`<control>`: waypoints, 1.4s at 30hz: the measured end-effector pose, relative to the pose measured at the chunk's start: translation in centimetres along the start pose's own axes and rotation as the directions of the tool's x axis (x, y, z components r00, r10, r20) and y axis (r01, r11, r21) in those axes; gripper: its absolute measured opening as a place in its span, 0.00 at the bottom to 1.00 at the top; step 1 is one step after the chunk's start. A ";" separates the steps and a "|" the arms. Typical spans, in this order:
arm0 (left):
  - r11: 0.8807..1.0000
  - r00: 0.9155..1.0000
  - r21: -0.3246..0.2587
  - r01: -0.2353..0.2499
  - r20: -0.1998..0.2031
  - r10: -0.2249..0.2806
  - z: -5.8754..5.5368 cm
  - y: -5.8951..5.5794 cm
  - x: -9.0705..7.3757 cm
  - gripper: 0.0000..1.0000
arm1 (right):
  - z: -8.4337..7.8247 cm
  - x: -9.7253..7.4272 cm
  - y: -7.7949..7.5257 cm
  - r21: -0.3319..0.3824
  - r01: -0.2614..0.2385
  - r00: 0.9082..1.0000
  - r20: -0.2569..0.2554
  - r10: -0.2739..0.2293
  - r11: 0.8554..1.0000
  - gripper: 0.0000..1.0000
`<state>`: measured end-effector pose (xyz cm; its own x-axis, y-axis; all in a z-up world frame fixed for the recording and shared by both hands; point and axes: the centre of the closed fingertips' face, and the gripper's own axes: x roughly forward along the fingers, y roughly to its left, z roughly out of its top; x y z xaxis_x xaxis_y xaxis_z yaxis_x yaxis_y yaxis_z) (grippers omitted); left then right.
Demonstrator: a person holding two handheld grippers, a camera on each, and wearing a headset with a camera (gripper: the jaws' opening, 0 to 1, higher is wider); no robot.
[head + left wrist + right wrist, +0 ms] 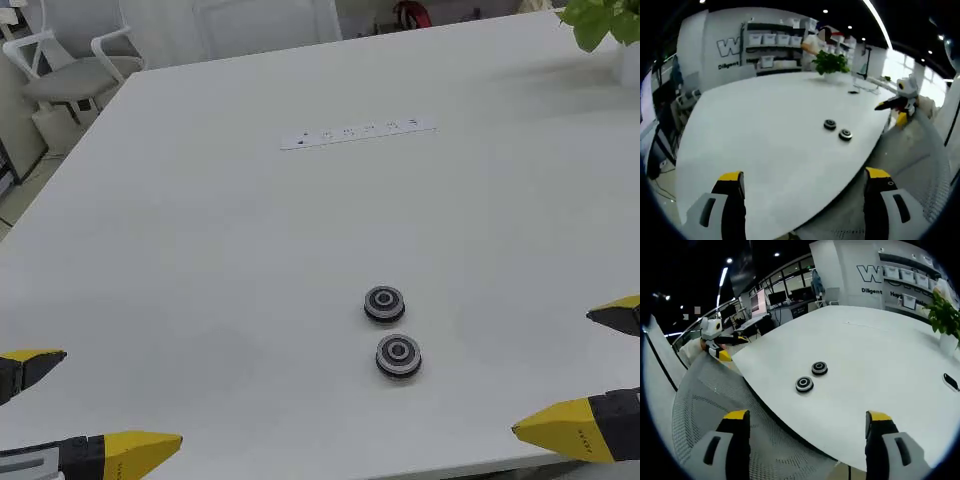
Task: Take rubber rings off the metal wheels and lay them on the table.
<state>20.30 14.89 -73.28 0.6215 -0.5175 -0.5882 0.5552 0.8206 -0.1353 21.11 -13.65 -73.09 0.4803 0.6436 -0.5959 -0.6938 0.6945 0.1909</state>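
While hovering low at the near-left, grips nothing: left hand-held gripper (120,397), jaws spread wide, yellow tips at the near edge of the table (220,250). Same at the near-right for right hand-held gripper (552,372), jaws wide apart and empty. Between the two and well apart from both, lying flat on the table: far metal wheel (384,303) and near metal wheel (398,355), close together, not touching. Dark rubber ring (400,373) seated around each. Farther back, socket strip (355,133) set into the tabletop. Beyond, leafy plant (600,22) at far-right, white chair (70,70) off the far-left edge.
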 end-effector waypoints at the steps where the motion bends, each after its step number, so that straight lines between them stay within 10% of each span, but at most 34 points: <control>1: 1.000 1.000 0.003 -0.001 -0.001 0.001 0.0 0.1 0.0 1.00 | 0.0 0.0 0.0 -0.001 0.003 1.000 -0.001 -0.003 1.000 0.91; 42: 1.000 1.000 0.015 0.004 0.023 -0.004 0.5 -0.3 -1.1 1.00 | -0.1 -0.6 -0.3 -0.028 0.014 1.000 -0.028 -0.014 1.000 0.90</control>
<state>19.76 15.08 -72.19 0.6316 -0.5263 -0.5693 0.5656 0.8150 -0.1258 20.97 -14.26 -72.82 0.4751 0.6243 -0.6201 -0.7019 0.6939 0.1607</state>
